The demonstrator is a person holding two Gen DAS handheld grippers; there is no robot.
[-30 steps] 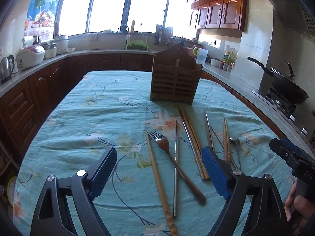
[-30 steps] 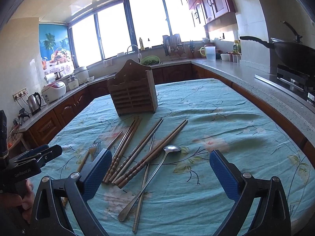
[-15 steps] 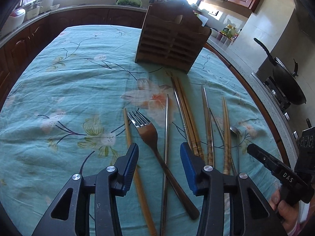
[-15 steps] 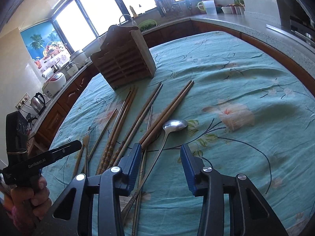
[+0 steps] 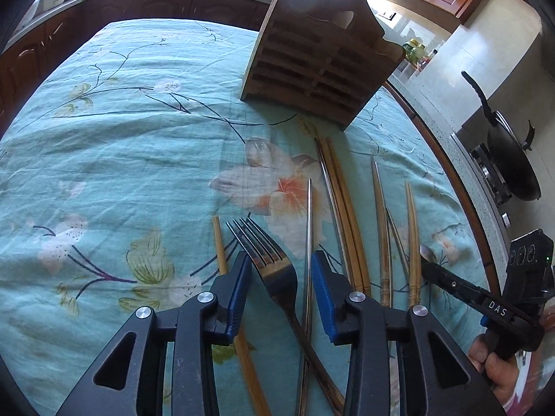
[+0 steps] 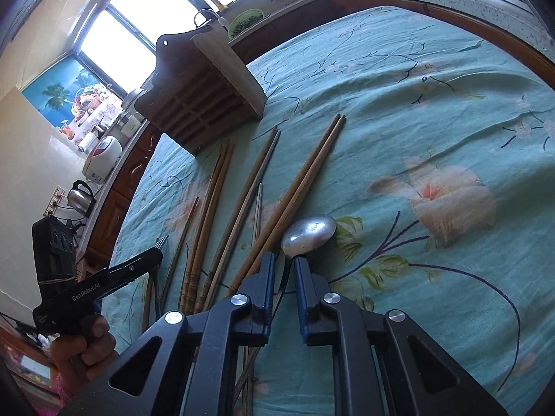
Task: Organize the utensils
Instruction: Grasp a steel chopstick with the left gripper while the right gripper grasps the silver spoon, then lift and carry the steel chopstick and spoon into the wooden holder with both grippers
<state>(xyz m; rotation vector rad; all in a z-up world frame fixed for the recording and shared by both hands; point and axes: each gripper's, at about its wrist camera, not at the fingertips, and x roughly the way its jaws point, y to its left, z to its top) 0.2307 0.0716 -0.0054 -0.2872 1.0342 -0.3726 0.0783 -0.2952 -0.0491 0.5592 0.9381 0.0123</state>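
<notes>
A wooden slatted utensil holder (image 5: pixel 322 52) stands at the far side of the table; it also shows in the right wrist view (image 6: pixel 204 93). A fork (image 5: pixel 274 260), a metal chopstick (image 5: pixel 308 228) and several wooden chopsticks (image 5: pixel 343 208) lie on the cloth. My left gripper (image 5: pixel 280 260) is low over the table, partly open, its jaws on either side of the fork's head and the metal chopstick. My right gripper (image 6: pixel 284 260) is nearly closed around the neck of a metal spoon (image 6: pixel 308 230), with a narrow gap left. Wooden chopsticks (image 6: pixel 301 180) lie left of the spoon.
A teal floral tablecloth (image 5: pixel 121 145) covers the table. A dark wok (image 5: pixel 510 159) sits on the stove at the right. A kettle (image 6: pixel 81 197) and rice cooker (image 6: pixel 102 161) stand on the left counter. Each gripper shows in the other's view.
Both grippers dropped toward the table and narrowed. The left closed in around the fork's head. The right closed in around the spoon's neck.
</notes>
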